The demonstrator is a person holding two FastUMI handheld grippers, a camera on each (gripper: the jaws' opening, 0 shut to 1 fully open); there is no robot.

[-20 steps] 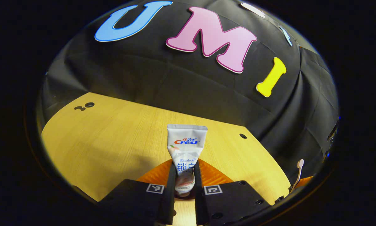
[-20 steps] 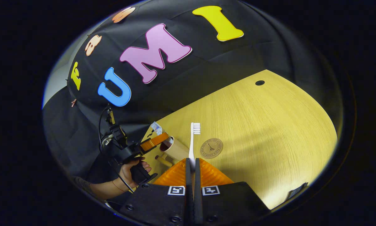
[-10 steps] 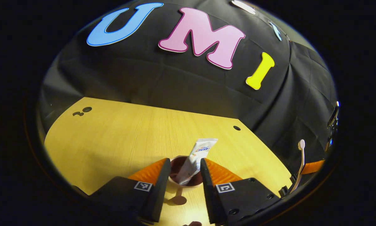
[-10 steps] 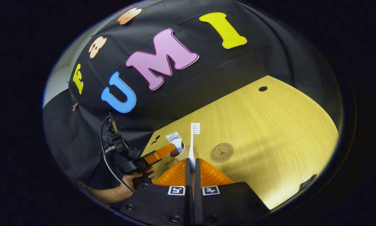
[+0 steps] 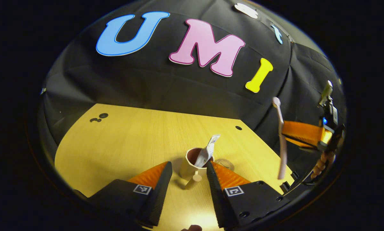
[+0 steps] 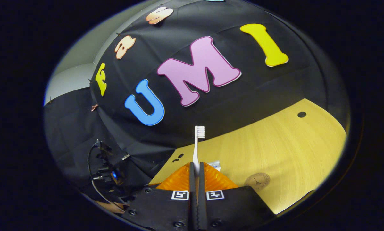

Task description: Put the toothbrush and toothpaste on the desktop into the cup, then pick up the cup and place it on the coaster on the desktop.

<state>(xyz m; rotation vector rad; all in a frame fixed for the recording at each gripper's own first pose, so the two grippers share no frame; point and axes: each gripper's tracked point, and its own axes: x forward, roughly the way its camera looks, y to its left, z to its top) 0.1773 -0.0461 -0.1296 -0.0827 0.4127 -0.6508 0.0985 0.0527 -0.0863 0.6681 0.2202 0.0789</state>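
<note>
So the toothpaste (image 5: 208, 150) is already sitting tilted in the cup (image 5: 192, 163), which stands on the counter (image 5: 124, 141) just ahead of the left hand-held gripper (image 5: 187, 189), whose fingers are spread wide with nothing between them. The right hand-held gripper (image 6: 195, 179) is clamped tight on the toothbrush (image 6: 197, 146), bristles pointing away from it. Toothbrush step is up, I'd say: swing it over the cup, handle down, then let go. The coaster (image 5: 224, 163) sits just beyond the cup.

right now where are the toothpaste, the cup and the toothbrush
toothpaste (image 5: 209, 148), left gripper view, on the tube's middle
cup (image 5: 187, 166), left gripper view, on its outer wall
toothbrush (image 6: 196, 150), right gripper view, on the handle
</note>
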